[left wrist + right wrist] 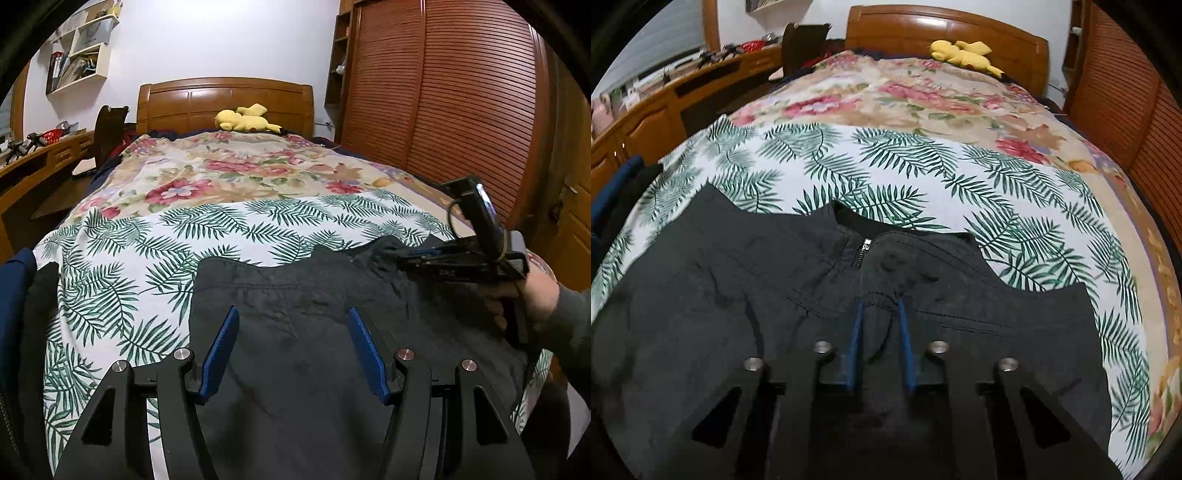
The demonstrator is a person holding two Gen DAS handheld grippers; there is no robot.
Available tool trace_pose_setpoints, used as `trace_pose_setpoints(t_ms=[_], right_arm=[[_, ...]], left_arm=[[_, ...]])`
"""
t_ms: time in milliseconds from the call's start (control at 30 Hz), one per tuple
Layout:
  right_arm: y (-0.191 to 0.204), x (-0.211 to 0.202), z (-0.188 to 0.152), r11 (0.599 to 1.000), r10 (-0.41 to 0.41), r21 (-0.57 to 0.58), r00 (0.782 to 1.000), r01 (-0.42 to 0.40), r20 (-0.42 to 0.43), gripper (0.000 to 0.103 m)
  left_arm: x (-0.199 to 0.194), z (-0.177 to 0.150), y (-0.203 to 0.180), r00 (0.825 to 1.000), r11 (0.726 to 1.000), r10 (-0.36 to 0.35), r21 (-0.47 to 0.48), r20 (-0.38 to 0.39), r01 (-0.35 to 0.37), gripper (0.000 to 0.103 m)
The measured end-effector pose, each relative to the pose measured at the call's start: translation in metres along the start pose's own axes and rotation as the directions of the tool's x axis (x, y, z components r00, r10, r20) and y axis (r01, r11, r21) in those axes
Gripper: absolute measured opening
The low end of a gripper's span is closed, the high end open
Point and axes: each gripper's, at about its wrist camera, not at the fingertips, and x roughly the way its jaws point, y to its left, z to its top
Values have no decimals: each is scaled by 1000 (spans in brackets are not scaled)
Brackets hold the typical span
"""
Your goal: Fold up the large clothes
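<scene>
The dark jacket (775,295) lies spread flat at the near end of the bed, on the palm-leaf sheet (122,258), collar and zip (863,251) pointing toward the headboard (225,99). Its long axis runs from the near edge of the bed toward the headboard, and its shoulders spread across the bed.

The right gripper (881,306) sits on the cloth just below the collar, its blue fingers (855,343) drawn close together and pinching a small ridge of jacket fabric. The left gripper (291,317) hovers above the chest panel, fingers (221,350) spread wide and holding nothing.

The right hand is the nearer one to the collar, and the left faces bare cloth. A likely next move is for the left to take hold of the left shoulder or side.

A yellow plush toy (243,118) rests by the headboard, well apart from the jacket.
</scene>
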Motion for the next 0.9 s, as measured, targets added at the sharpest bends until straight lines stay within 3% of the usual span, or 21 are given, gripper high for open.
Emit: trace_pose_setpoints(t_ms=[167, 333, 600, 700, 733, 900], right_arm=[[-5, 13, 8, 1000, -18, -13, 1000, 18, -2, 7], [-6, 25, 18, 998, -67, -20, 998, 67, 15, 7], [-11, 24, 22, 999, -48, 10, 998, 48, 27, 9], [-17, 6, 21, 1000, -20, 21, 998, 19, 54, 29], [-19, -2, 21, 999, -27, 20, 997, 25, 69, 41], [-44, -32, 16, 997, -77, 23, 991, 75, 107, 58]], left_arm=[[2, 1, -1, 1000, 1000, -2, 2, -3, 2, 64], [5, 1, -2, 1000, 1000, 4, 4, -3, -4, 64], [10, 1, -11, 1000, 1000, -8, 23, -4, 8, 64], [11, 2, -12, 1000, 1000, -24, 20, -1, 24, 64], [11, 3, -12, 1000, 999, -29, 21, 0, 29, 64], [14, 3, -14, 999, 999, -46, 21, 2, 46, 64]])
